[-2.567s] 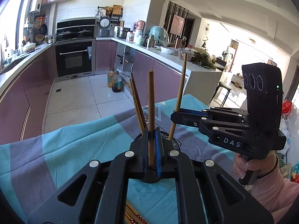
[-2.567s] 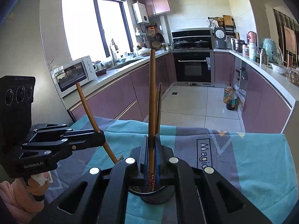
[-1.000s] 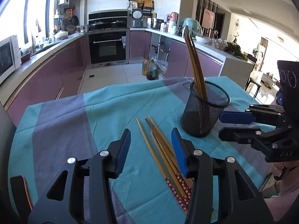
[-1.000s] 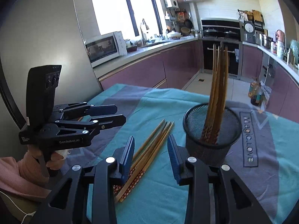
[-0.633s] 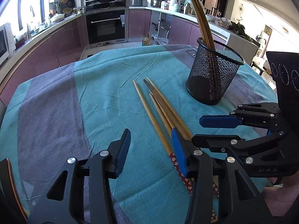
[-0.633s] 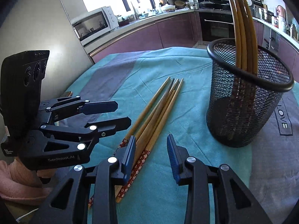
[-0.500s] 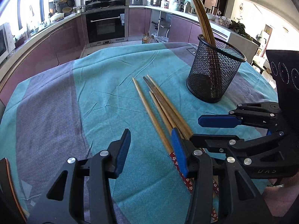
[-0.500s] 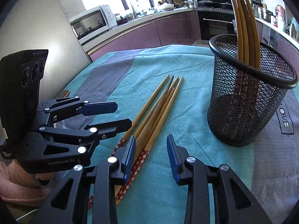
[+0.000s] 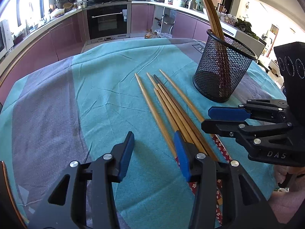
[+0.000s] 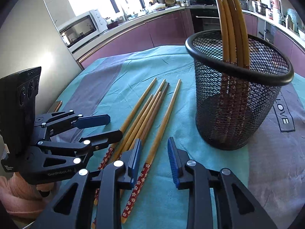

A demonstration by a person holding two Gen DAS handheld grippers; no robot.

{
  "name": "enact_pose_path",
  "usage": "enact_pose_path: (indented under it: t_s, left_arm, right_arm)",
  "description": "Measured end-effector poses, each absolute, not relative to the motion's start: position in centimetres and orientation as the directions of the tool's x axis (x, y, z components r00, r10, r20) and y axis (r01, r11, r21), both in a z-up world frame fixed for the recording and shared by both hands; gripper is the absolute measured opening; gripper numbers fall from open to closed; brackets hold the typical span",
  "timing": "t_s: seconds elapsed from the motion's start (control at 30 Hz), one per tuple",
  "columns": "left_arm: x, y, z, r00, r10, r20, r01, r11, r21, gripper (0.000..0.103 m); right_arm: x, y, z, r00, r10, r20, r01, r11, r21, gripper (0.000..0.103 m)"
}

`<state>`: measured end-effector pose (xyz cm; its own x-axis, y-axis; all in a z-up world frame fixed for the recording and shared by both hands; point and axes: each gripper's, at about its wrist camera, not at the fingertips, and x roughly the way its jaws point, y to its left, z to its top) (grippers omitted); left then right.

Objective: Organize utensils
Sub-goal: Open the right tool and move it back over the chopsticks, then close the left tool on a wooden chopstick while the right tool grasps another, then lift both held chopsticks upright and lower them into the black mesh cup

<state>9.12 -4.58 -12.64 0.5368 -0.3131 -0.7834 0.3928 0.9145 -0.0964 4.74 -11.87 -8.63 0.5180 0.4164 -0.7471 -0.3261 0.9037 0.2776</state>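
Several wooden chopsticks [image 9: 167,105] with red flowered ends lie side by side on the teal and grey cloth; they also show in the right wrist view [image 10: 144,118]. A black mesh cup [image 9: 221,72] stands upright to their right and holds several chopsticks [image 10: 232,30]; the cup also shows in the right wrist view [image 10: 240,103]. My left gripper [image 9: 154,152] is open and empty, low over the leftmost loose chopstick. My right gripper [image 10: 154,158] is open and empty, its jaws on either side of the rightmost loose chopstick [image 10: 162,126].
The cloth [image 9: 76,95] covers a round table whose edge drops off on all sides. A kitchen counter with a microwave [image 10: 82,26] and an oven [image 9: 107,22] lies beyond. A thin brown object [image 10: 55,106] lies at the table's left edge.
Both grippers have let go of chopsticks into the cup, opened, pulled back and come down low over the loose chopsticks on the cloth.
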Motion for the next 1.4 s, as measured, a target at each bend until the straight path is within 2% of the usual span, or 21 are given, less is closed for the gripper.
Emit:
enact_pose_path:
  t_s: [0.27, 0.5, 0.67, 0.87, 1.03, 1.4]
  left_arm:
    - [10.2, -4.8, -13.0, 0.530, -0.294, -0.796, 0.388, 0.918, -0.081, 0.038]
    - [11.8, -5.3, -13.1, 0.522, -0.285, -0.804, 0.381, 0.921, -0.079, 0.036]
    - [12.7, -5.7, -13.1, 0.518, -0.282, -0.808, 0.375, 0.923, -0.081, 0.027]
    - [13.2, -5.7, -13.1, 0.521, -0.288, -0.803, 0.354, 0.930, -0.104, 0.014]
    - [13.3, -5.2, -13.3, 0.523, -0.296, -0.799, 0.316, 0.938, -0.141, 0.008]
    - [11.8, -3.9, -11.3, 0.538, -0.355, -0.765, 0.321, 0.925, -0.204, 0.008]
  right_arm:
    - [5.3, -10.9, -8.9, 0.542, 0.353, -0.762, -0.311, 0.927, 0.209, 0.024]
    - [6.2, -10.6, -9.1, 0.556, 0.340, -0.758, -0.289, 0.935, 0.207, 0.024]
    - [6.6, -10.7, -9.1, 0.558, 0.338, -0.758, -0.278, 0.937, 0.213, 0.022]
    - [6.4, -11.5, -9.3, 0.558, 0.352, -0.751, -0.261, 0.934, 0.244, 0.010]
    - [6.2, -12.4, -9.4, 0.555, 0.378, -0.740, -0.240, 0.925, 0.293, 0.006]
    - [4.5, -13.4, -7.1, 0.571, 0.460, -0.680, -0.293, 0.888, 0.355, 0.006]
